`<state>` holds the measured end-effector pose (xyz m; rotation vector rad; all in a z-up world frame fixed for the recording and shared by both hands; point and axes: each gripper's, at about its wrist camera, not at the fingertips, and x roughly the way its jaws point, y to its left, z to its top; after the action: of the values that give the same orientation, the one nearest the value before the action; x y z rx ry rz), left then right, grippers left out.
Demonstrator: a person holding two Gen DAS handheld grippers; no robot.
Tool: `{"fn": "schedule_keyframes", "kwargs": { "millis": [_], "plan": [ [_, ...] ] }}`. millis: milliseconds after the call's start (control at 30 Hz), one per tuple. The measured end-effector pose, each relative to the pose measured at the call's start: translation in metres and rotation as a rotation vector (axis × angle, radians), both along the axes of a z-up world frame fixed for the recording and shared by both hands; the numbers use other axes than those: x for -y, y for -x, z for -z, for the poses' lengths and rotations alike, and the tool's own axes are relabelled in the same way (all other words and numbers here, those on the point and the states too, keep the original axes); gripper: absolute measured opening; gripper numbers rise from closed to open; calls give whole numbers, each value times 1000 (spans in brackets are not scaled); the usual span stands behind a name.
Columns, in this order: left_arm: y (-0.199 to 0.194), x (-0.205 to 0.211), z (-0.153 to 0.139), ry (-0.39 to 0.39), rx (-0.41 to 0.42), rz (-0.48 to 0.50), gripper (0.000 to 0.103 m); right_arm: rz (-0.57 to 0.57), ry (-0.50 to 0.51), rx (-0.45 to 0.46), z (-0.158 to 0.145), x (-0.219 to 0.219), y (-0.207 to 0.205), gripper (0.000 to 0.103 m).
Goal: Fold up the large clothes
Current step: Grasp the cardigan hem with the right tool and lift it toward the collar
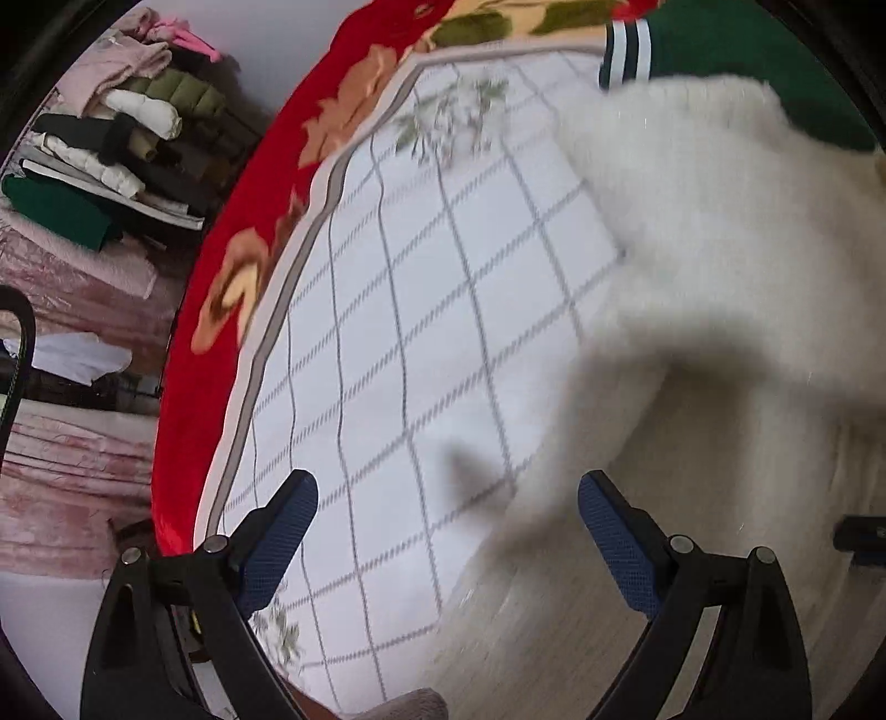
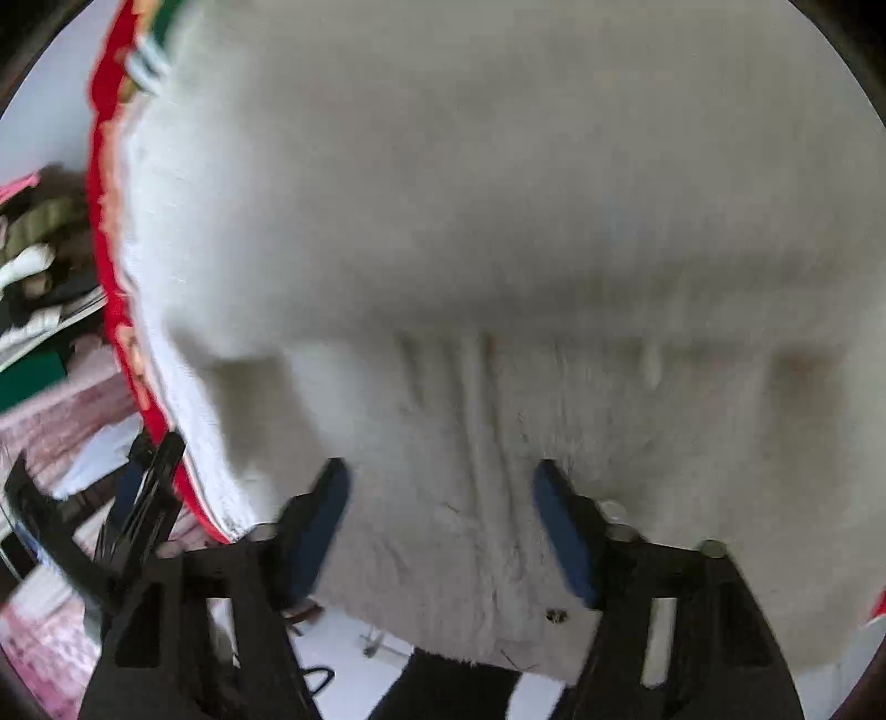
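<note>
A large white fluffy garment [image 1: 720, 310] lies on a white checked sheet [image 1: 421, 332]. It fills the right half of the left wrist view and nearly all of the right wrist view [image 2: 498, 249]. My left gripper [image 1: 447, 501] is open and empty, hovering over the sheet just left of the garment's edge. My right gripper [image 2: 440, 490] is open above the garment's ribbed part near its front hem, holding nothing. Both views are motion-blurred.
A red floral blanket [image 1: 243, 288] borders the sheet on the left. A green garment with white stripes [image 1: 720, 50] lies beyond the white one. A pile of folded clothes [image 1: 111, 144] sits at far left on pink bedding [image 1: 72, 443].
</note>
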<state>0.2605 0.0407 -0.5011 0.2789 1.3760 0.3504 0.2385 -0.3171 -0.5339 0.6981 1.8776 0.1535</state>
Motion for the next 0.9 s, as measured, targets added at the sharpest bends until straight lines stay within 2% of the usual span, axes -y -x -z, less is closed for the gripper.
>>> {"fn": "schedule_keyframes", "kwargs": {
  "millis": [67,100,133,200,267,300,333,367,400,433,467,500,600,667,767,833,900],
  "plan": [
    [9,-2,5,-7,-14,1,96,-31,70,23,3,-8,3,48],
    [13,-4,5,-3,-17,-4,96,-44,76,43,-1,-10,2,13],
    [16,-5,6,0,-19,-6,96,-51,109,49,-5,-10,2,8],
    [21,-6,3,2,-16,-3,96,-37,142,75,-25,-4,6,7],
    [25,-6,0,3,-11,0,96,-11,85,37,-33,-1,17,11],
    [27,-6,0,3,-10,3,96,4,36,-3,-29,-5,26,30],
    [28,-6,-1,4,-11,5,96,20,0,-54,-23,-6,36,62],
    [30,-6,-1,8,-13,7,96,31,-23,-88,-15,-8,48,71],
    [33,-6,-1,8,-13,10,96,17,-25,-113,-7,-11,57,73],
    [34,-6,-1,6,-13,16,96,-14,-15,-144,5,-18,65,71],
    [36,-6,-2,5,-13,21,96,-12,-11,-153,14,-25,71,60],
    [38,-6,-2,6,-14,25,96,-6,17,-165,20,-26,77,8],
    [43,-7,-6,18,-15,36,96,-2,92,-103,5,-31,80,6],
    [48,-6,-10,28,-11,46,96,-2,164,-30,-19,-30,81,6],
    [55,-1,-10,42,-17,66,96,-40,230,6,-22,-29,85,6],
    [58,3,-9,55,-32,78,96,-118,324,48,-24,-30,85,7],
    [61,5,-12,76,-32,81,96,-131,287,25,-23,-26,91,9]
  ]
}}
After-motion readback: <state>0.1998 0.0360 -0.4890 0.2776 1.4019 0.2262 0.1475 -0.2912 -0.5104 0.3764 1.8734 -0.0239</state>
